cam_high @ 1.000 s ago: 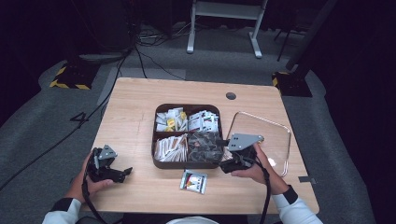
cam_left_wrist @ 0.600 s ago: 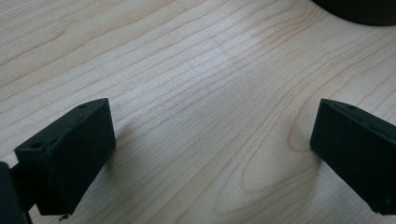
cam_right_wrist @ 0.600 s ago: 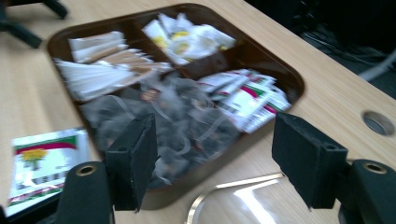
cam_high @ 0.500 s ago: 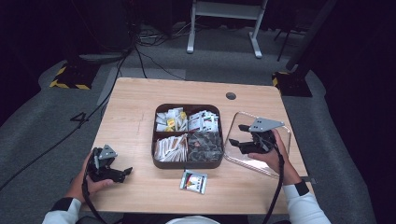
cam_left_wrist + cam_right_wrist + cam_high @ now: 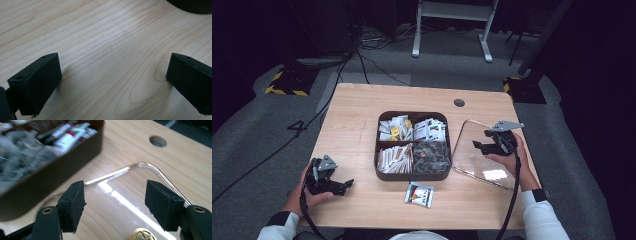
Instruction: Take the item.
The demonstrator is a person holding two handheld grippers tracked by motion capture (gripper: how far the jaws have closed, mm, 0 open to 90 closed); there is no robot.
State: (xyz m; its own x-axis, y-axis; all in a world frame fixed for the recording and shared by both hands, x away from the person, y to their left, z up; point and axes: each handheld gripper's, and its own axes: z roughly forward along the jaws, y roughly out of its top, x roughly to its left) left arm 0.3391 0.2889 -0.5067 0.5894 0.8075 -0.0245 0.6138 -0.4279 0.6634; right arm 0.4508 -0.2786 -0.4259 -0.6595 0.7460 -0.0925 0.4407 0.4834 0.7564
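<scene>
A dark brown tray [image 5: 412, 175] with four compartments of packets stands at the table's middle. Its clear lid [image 5: 469, 167] lies flat to the right of it. My right gripper [image 5: 476, 146] hovers over that lid, open, jaws pointing left toward the tray. In the right gripper view the lid [image 5: 140, 182] and its gold knob [image 5: 143, 235] lie under the open right gripper [image 5: 115, 202], with nothing between the pads. My left gripper [image 5: 347, 184] rests at the table's near left, open over bare wood, as the left gripper [image 5: 112, 80] view shows.
A single loose packet [image 5: 419, 194] lies on the table in front of the tray. A round cable hole [image 5: 459, 103] sits near the far edge. The tray's wall [image 5: 50, 177] is close on the left in the right gripper view.
My right gripper has moved right and away from the tray's front right corner, out over the clear lid. The left hand has stayed put.
</scene>
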